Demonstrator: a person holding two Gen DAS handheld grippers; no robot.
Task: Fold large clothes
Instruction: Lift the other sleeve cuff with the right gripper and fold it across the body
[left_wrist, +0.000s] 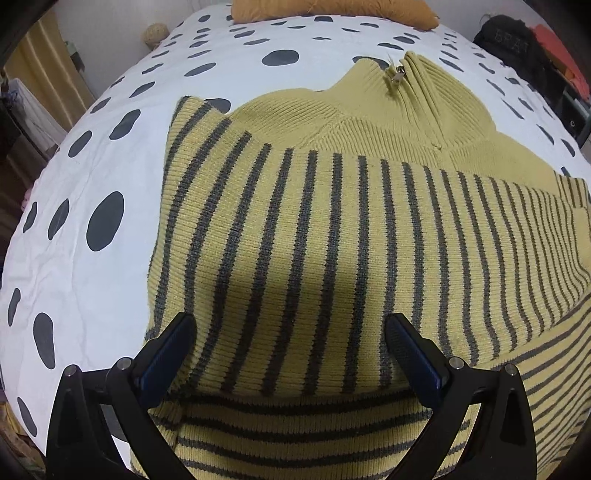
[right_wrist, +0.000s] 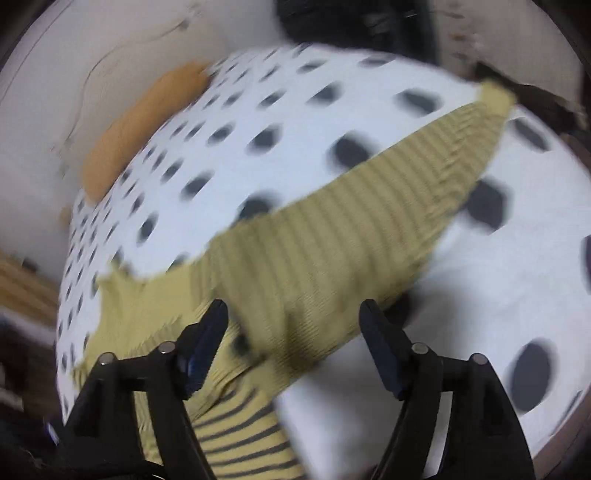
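The yellow sweater with grey stripes (left_wrist: 332, 229) lies on the bed (left_wrist: 92, 166), whose white cover carries dark spots. Its striped sleeve is folded across the chest, below the zip collar (left_wrist: 402, 74), and its folded left edge runs clear of the bed's side, with bare cover beyond. An orange pillow (left_wrist: 332, 11) sits at the far end. The left tongs (left_wrist: 291, 354) stand wide apart over the striped fold, holding nothing. In the blurred right wrist view, the other sleeve (right_wrist: 351, 229) stretches out across open cover toward the bed's far edge; the right tongs (right_wrist: 295, 332) are spread wide above it, empty.
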